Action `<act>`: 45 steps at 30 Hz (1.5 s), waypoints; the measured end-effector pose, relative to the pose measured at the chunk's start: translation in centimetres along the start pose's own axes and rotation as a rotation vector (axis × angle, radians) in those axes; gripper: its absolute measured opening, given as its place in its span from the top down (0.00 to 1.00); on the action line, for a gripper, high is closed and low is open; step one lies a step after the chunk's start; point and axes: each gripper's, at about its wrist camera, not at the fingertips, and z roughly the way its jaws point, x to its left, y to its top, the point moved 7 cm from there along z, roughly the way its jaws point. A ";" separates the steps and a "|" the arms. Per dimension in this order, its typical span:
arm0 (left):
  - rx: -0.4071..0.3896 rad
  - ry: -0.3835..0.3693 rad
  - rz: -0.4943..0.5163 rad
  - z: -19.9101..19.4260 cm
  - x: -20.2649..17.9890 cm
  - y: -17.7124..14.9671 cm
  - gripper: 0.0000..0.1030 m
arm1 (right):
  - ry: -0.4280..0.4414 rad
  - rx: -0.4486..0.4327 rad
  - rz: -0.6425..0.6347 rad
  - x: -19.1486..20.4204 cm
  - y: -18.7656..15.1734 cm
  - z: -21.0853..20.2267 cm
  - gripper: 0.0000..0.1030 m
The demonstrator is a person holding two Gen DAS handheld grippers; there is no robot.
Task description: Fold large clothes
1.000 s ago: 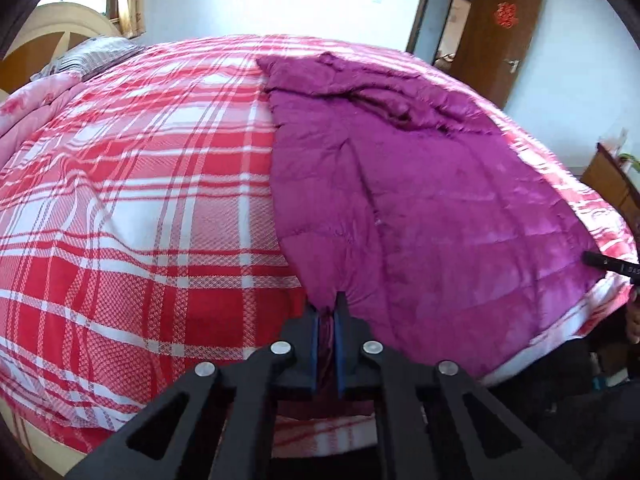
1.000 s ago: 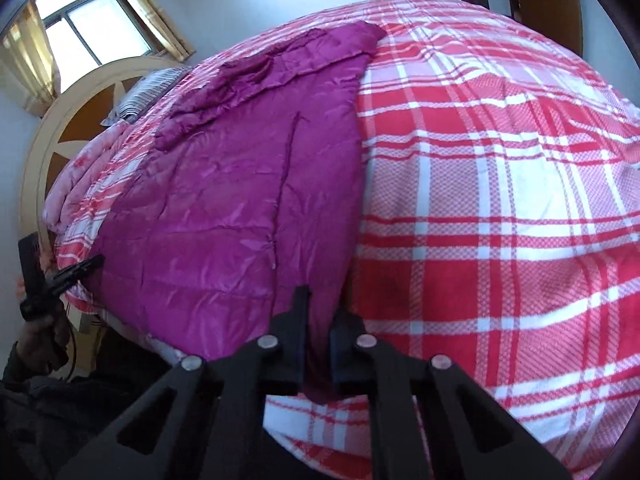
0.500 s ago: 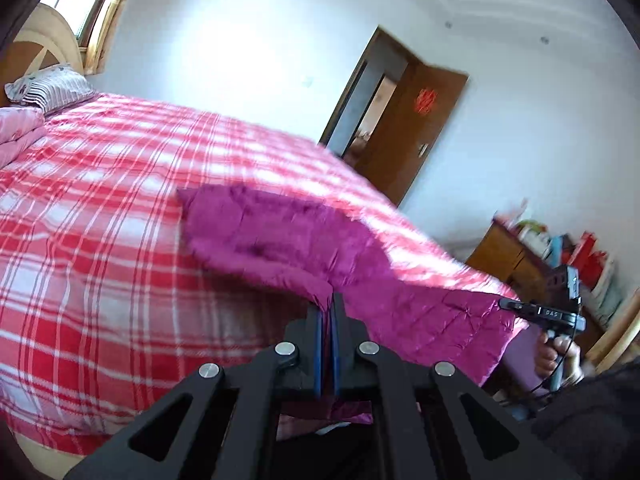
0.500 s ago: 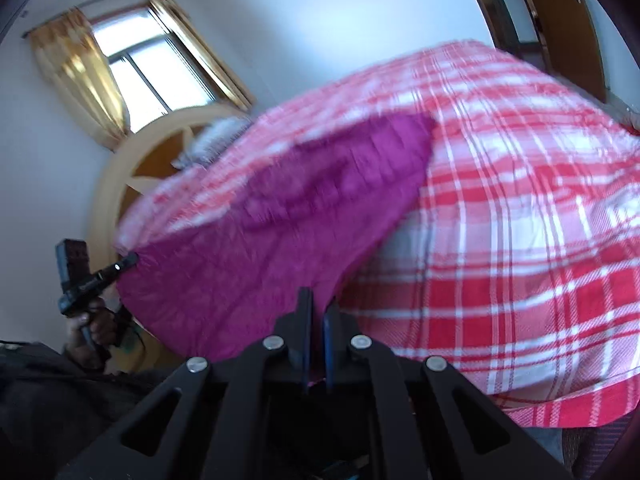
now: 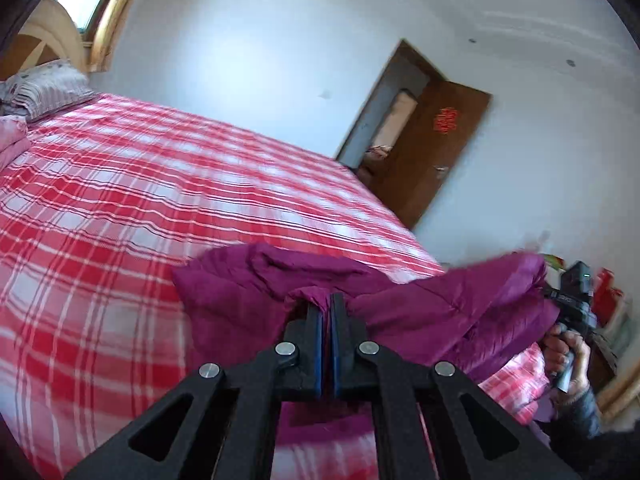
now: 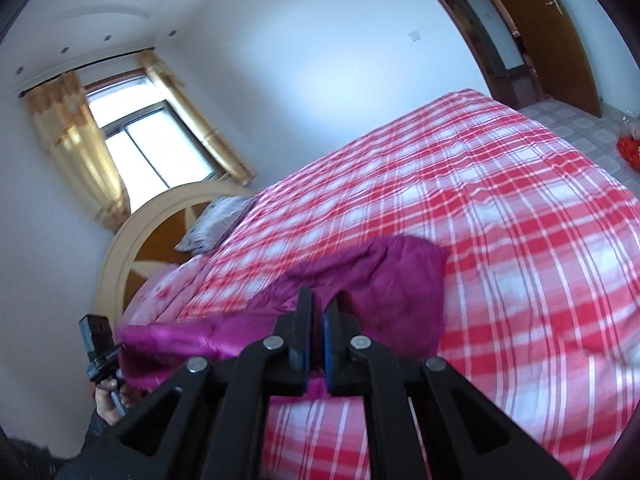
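Observation:
A large magenta quilted garment (image 5: 436,304) hangs lifted between both grippers over the near edge of the bed, its far end bunched on the red plaid cover (image 5: 160,208). My left gripper (image 5: 326,300) is shut on one lower corner of it. My right gripper (image 6: 318,298) is shut on the other lower corner; the garment (image 6: 392,284) sags between them. Each wrist view shows the other hand-held gripper at the garment's far corner: the right one in the left wrist view (image 5: 572,304), the left one in the right wrist view (image 6: 100,348).
The bed's plaid cover (image 6: 520,208) stretches ahead. A grey pillow (image 5: 44,88) and curved headboard (image 6: 132,232) lie at the head. A brown door (image 5: 432,148) stands open. A window with gold curtains (image 6: 148,140) is behind the headboard. A shelf with red items (image 5: 608,300) stands at the right.
Both grippers have risen and pulled back with the garment's lower corners. The garment went from lying flat on the bed to hanging lifted, its far end dragged nearer and bunched.

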 end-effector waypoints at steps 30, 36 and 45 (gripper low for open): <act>0.048 0.507 0.247 18.0 1.8 -2.3 0.20 | -0.370 0.013 0.021 -9.1 3.6 18.5 0.10; 0.096 0.515 0.195 20.4 3.3 -3.5 0.21 | -0.323 0.150 -0.285 -1.3 -0.1 22.7 0.20; 0.015 0.496 0.272 19.0 -0.5 0.3 0.20 | -0.420 0.265 -0.240 -5.5 -2.4 28.9 0.34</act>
